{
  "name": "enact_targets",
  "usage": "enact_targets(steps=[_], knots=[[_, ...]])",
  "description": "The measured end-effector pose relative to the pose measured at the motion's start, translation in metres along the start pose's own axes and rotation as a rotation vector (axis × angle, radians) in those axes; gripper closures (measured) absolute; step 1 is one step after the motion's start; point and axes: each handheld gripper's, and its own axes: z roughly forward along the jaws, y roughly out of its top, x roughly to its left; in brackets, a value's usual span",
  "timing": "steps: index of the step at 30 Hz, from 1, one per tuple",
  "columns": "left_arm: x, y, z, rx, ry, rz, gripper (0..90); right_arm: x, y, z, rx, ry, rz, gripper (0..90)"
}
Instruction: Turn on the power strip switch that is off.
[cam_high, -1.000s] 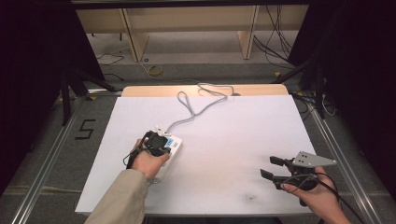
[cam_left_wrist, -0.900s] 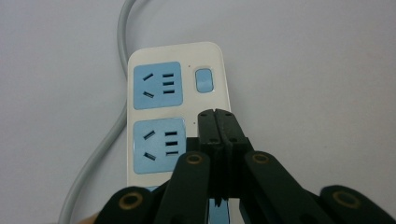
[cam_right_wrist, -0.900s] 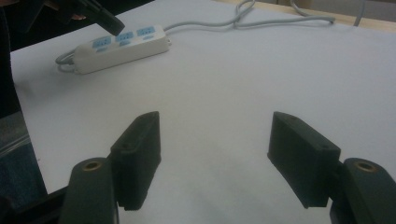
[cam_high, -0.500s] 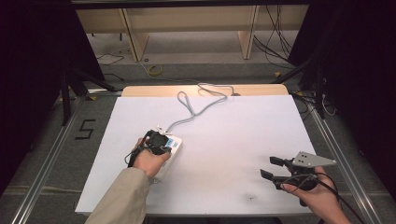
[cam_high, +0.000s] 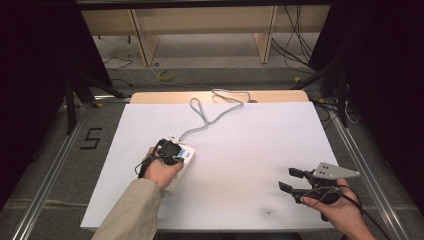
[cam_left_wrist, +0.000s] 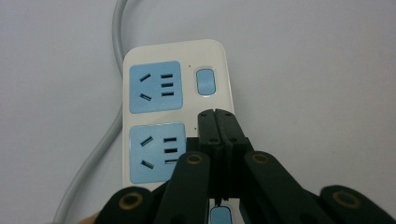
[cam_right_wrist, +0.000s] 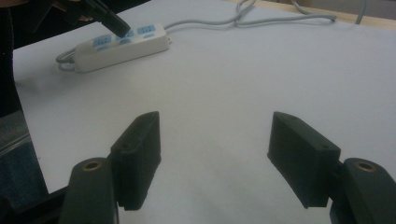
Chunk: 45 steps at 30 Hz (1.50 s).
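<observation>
White and blue, the power strip (cam_left_wrist: 175, 109) lies on the left part of the white table (cam_high: 250, 150), with its grey cable (cam_high: 210, 117) running away to the far edge. The left gripper (cam_left_wrist: 215, 122) has its jaws pressed together with nothing between them, and the tips are over the strip beside a blue switch (cam_left_wrist: 205, 81). The right gripper (cam_right_wrist: 215, 154) is well apart near the right front of the table, its jaws wide apart and empty.

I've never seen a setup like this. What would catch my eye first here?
Probably the white power strip with blue sockets, lying at the left of the white table, its grey cord looping away to the far edge. The left tool, jaws shut, points down at the strip beside a blue switch. The right tool waits open at the near right, holding nothing.
</observation>
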Motion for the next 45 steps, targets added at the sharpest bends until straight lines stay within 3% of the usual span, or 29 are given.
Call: enact_targets(steps=[32, 45], knots=[[-0.0009, 0.0003, 0.0045, 0.022, 0.008, 0.007, 89.9, 0.0, -0.0003, 0.0008, 0.003, 0.005, 0.0, 34.6], [0.0, 0.0018, 0.0057, 0.037, 0.0, -0.017, 89.9, 0.0002, -0.0005, 0.001, 0.006, 0.005, 0.001, 34.6]])
